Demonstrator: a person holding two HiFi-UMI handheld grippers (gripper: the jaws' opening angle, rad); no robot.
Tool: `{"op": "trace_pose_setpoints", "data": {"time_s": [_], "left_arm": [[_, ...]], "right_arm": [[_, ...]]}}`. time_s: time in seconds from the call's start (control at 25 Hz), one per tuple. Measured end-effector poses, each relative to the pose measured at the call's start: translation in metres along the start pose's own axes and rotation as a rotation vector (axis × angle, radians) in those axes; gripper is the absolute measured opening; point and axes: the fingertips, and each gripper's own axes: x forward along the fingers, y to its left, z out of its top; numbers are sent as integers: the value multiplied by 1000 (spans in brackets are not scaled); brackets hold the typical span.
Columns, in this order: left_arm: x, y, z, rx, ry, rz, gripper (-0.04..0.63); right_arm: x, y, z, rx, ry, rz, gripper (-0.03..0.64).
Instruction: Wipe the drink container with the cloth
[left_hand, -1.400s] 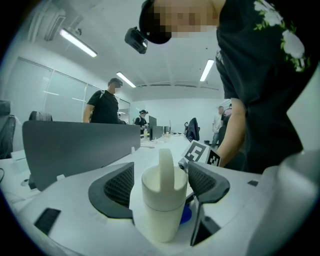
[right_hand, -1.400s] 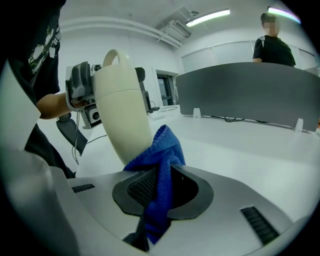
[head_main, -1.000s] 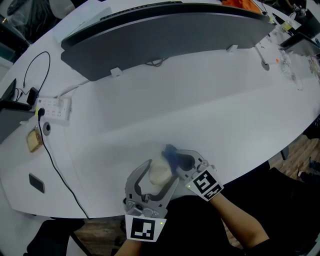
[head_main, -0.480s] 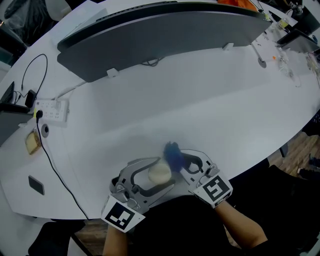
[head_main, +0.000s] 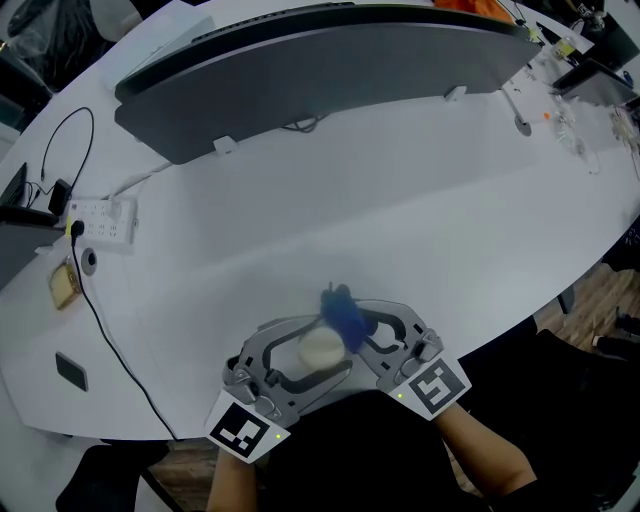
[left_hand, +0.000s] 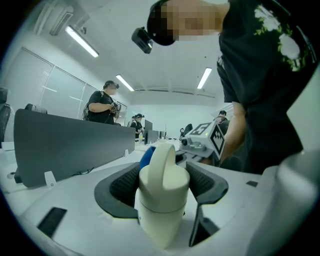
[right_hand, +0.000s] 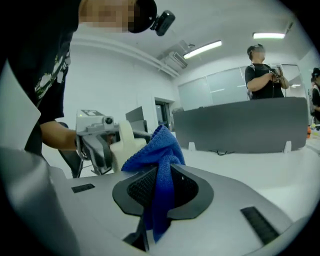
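White table (head_main: 420, 220), crossed at its far side by a long grey partition (head_main: 320, 70), as I see it from my remote station, with both grippers meeting near the front edge. The left gripper (head_main: 318, 348), whose jaws have just been closing, is clamped on the cream drink container (left_hand: 161, 200), whose long axis stands roughly upright with the cap uppermost. The right gripper (right_hand: 159, 187) is pinched on the blue cloth (right_hand: 157, 150); the cloth's bunched tip lies touching or just beside the container's right side, and the container sits ahead and to the left of those jaws, so I judge the wiping stroke belongs to the right hand.
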Motion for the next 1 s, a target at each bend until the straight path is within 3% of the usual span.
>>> {"op": "trace_pose_setpoints", "data": {"time_s": [0.24,0.52,0.68,0.84,1.0], "left_arm": [[1,1,1,-15,-19,-3,287],[0,3,-2,-41,-6,42,288],[-14,2,2,43,44,229,298],[-18,-4,6,-35,20,404,298],[-11,9,6,-30,42,535,301]], "right_arm": [[20,-3,-83,-55,248,38,43],[22,-3,-88,-81,280,39,43],[22,-3,-88,-75,269,42,44],[23,-5,-88,-54,259,37,43],[24,-4,-88,-49,252,32,44]]}}
